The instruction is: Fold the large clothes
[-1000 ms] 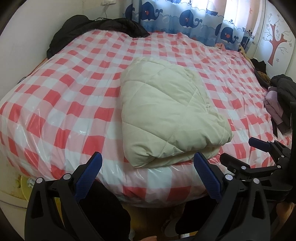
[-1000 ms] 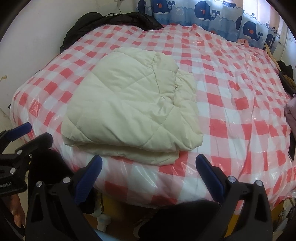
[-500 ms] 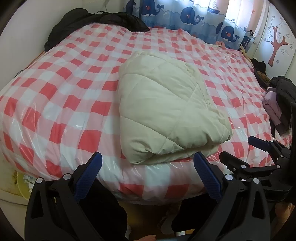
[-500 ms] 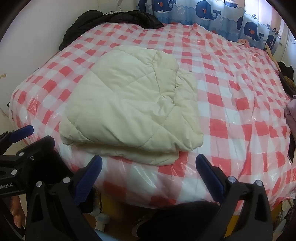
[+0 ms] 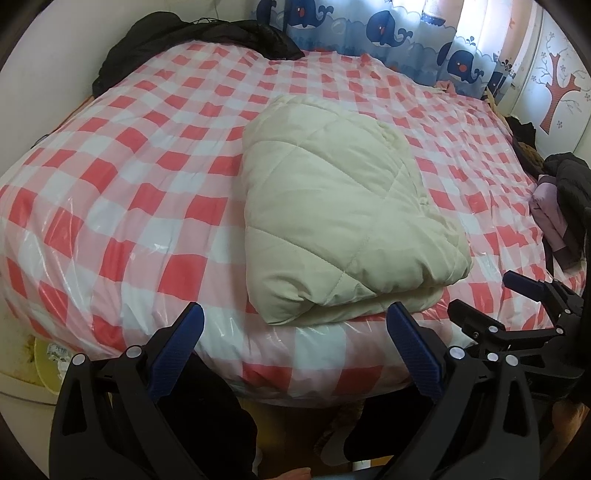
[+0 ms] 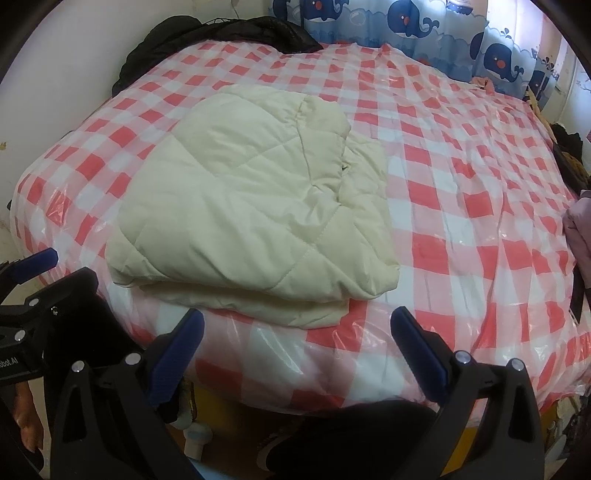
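Both grippers hang off the near edge of the bed, fingers spread wide, nothing held: left gripper (image 5: 295, 347), right gripper (image 6: 295, 350). Compared with a second ago I see them drawn slightly back and the view tipped, no contact made since. Just beyond, the cream quilted garment (image 5: 340, 218) lies folded into a thick stacked bundle near the bed's front edge, on the plastic-covered red check bedcover (image 5: 122, 184). I judge the fold done; retreat fits that. Far side: dark clothes (image 5: 199, 33), whale curtain (image 5: 388, 29).
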A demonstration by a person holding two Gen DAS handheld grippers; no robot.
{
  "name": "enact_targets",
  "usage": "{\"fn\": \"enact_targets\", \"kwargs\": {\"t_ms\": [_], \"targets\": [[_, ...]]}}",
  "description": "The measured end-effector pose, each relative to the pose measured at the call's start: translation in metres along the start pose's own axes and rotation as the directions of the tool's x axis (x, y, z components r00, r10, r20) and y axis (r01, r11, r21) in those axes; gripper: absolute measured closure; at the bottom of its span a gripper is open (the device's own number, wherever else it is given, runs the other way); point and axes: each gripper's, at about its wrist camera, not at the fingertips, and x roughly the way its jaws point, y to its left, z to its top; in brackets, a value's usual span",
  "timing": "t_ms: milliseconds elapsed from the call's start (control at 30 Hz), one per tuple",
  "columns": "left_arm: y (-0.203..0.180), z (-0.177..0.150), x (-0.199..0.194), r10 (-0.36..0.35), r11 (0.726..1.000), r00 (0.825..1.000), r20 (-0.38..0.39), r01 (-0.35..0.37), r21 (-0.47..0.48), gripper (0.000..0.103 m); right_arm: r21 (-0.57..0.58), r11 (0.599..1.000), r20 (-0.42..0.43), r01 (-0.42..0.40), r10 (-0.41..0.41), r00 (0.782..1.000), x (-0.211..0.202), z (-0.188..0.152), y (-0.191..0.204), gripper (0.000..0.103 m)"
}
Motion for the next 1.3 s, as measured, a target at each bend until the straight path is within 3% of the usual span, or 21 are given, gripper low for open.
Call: {"fn": "enact_targets", "kwargs": {"t_ms": [300,833,1300], "targets": [[0.003,0.003,0.004,-0.001,1.000,1.000,-0.011,0.001,0.006,0.008,-0.017,0.999,0.016,0.027,-0.027,0.999,-0.004,0.002,-0.006,0.006],[0.004,0.004,0.007,0.000,1.000,1.000,-0.015,0.000,0.009,0.008,-0.071,0.984,0.095,0.164,-0.157,0.983,-0.022,0.005,-0.006,0.006],[0.001,0.002,0.007,0.004,1.000,1.000,-0.015,-0.004,0.016,0.008,-0.068,0.983,0.100,0.173,-0.166,0.981,-0.022,0.006,-0.011,0.006]]}}
